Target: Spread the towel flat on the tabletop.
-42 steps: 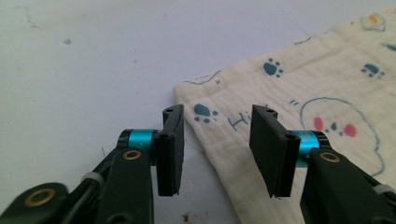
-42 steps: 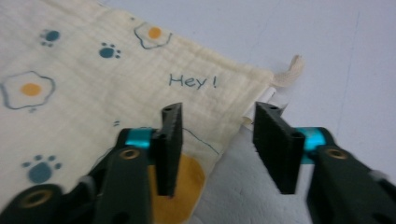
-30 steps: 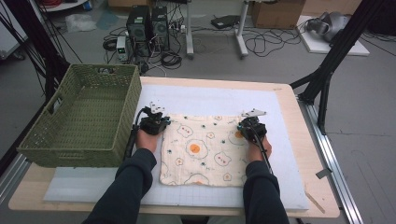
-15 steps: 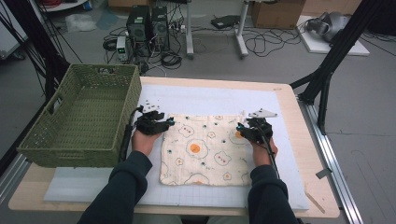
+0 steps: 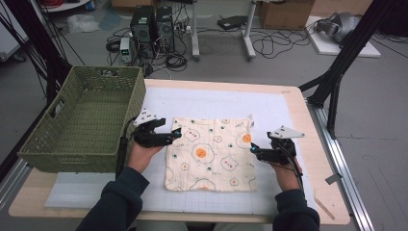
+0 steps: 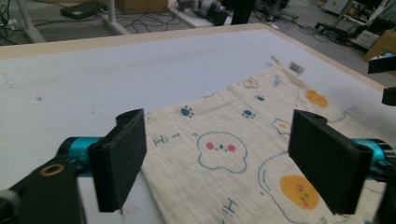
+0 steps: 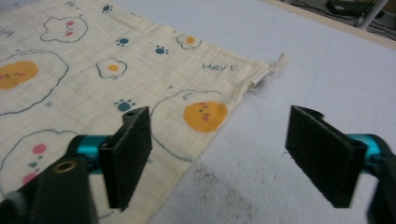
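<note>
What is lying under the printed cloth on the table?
The printed cloth lies flat on a white mat, which covers the wooden table. The mat shows all around the cloth. Whether anything thin lies beneath the cloth cannot be seen, because the cloth covers it.

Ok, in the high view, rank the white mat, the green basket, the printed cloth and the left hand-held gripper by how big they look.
1. white mat
2. green basket, nearly as large
3. printed cloth
4. left hand-held gripper, by far the smallest; its jaws stand open, nothing between them.
</note>
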Motion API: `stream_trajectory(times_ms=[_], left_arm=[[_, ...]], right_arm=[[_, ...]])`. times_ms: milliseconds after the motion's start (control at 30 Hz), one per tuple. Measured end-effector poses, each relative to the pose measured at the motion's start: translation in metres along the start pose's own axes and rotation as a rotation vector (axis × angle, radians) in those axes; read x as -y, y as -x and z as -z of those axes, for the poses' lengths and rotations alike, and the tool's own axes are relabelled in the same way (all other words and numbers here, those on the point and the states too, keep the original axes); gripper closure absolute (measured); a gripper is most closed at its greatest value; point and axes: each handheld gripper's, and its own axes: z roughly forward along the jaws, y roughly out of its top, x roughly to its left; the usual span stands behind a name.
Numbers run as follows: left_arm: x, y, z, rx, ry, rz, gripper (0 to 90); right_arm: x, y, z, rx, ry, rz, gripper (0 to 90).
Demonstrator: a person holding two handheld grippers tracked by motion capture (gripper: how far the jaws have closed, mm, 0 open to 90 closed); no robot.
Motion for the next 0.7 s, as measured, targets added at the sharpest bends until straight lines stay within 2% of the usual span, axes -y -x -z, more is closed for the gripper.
stream_trajectory(times_ms=[133, 200, 333, 400, 533, 633, 700], left_arm=[[0.008, 0.003, 0.004, 0.013, -0.001, -0.011, 18.4], [0.010, 0.003, 0.005, 0.016, 0.001, -0.011, 18.5], [0.012, 0.001, 0.007, 0.020, 0.010, -0.007, 18.5], [0.013, 0.000, 0.007, 0.038, 0.012, -0.004, 18.7], [0.017, 0.004, 0.008, 0.040, -0.005, -0.022, 19.6], [0.015, 0.006, 0.011, 0.044, 0.016, -0.031, 19.5], [0.015, 0.007, 0.013, 0.044, 0.032, -0.032, 19.8]], right_arm=[[0.008, -0.003, 0.011, -0.024, 0.005, 0.009, 11.8], [0.010, -0.004, 0.017, -0.026, 0.013, 0.029, 11.8], [0.011, -0.004, 0.025, -0.035, 0.027, 0.036, 11.6], [0.010, -0.004, 0.029, -0.052, 0.034, 0.028, 11.6], [0.011, -0.003, 0.034, -0.043, 0.052, 0.012, 11.6], [0.010, -0.002, 0.037, -0.040, 0.069, -0.021, 11.5], [0.010, -0.001, 0.038, -0.035, 0.078, -0.020, 11.6]])
